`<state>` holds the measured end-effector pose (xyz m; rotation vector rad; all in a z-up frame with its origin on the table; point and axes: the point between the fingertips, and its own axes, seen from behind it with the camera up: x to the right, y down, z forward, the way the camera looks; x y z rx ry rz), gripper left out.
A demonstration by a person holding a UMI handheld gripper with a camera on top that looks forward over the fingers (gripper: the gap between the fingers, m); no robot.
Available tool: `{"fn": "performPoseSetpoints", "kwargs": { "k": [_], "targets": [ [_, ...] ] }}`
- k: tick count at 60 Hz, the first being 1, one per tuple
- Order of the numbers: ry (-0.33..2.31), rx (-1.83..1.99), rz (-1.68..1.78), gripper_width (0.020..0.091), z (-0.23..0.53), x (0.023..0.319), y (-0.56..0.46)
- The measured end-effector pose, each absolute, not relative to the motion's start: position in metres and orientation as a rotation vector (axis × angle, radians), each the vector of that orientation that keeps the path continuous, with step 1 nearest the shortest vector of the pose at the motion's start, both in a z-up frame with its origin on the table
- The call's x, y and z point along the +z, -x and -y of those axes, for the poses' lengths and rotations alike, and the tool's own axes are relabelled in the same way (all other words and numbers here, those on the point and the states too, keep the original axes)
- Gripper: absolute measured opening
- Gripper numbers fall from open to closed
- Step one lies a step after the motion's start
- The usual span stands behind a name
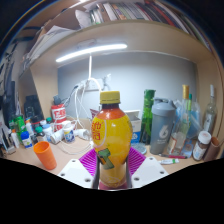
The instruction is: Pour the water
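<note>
A bottle (112, 140) of yellow-orange drink with a yellow cap stands upright between the gripper's (112, 170) two fingers, whose pink pads (90, 160) lie close against its lower sides. The fingers look closed on it, though its base is cut off below, so what it rests on cannot be seen. Its label carries a red patch near the shoulder and fruit pictures lower down; the writing is too small to read.

Beyond the fingers to the left, an orange cup (44, 154) stands on the table (75, 152). Behind it is a crowd of small bottles and a red-labelled can (59, 111), lettering unreadable. To the right stand a green bottle (147, 116), a grey flask (162, 127) and several clear bottles, partly hiding one another. A shelf of books (115, 12) runs overhead, with a strip light (92, 52) below it.
</note>
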<state>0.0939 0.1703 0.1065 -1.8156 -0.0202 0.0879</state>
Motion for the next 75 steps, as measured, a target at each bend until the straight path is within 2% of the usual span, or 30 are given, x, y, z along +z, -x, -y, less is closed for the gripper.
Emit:
{"fn": "performPoseSetpoints", "kwargs": {
  "k": [9, 10, 23, 31, 32, 36, 38, 39, 54, 75],
  "targets": [
    [1.820, 0.161, 0.023, 0.0385, -0.168, 0.074, -0.099],
    [1.823, 0.173, 0.029, 0.0408, -0.165, 0.072, -0.097],
    [1.718, 0.184, 0.115, 0.0410, -0.164, 0.077, -0.087],
    [1.782, 0.179, 0.144, 0.0553, -0.161, 0.073, -0.089],
    [1.810, 0.170, 0.143, 0.0583, -0.160, 0.068, -0.091],
    [1.899, 0.138, 0.150, 0.0774, -0.147, 0.056, -0.096],
    [1.897, 0.135, 0.154, 0.0839, -0.140, 0.060, -0.097],
    [1.893, 0.129, 0.152, 0.0848, -0.136, 0.063, -0.098],
    [1.972, 0.083, 0.114, 0.0838, -0.026, 0.097, -0.094],
    [2.035, 0.084, 0.004, 0.0843, 0.152, 0.186, -0.035]
  ]
}}
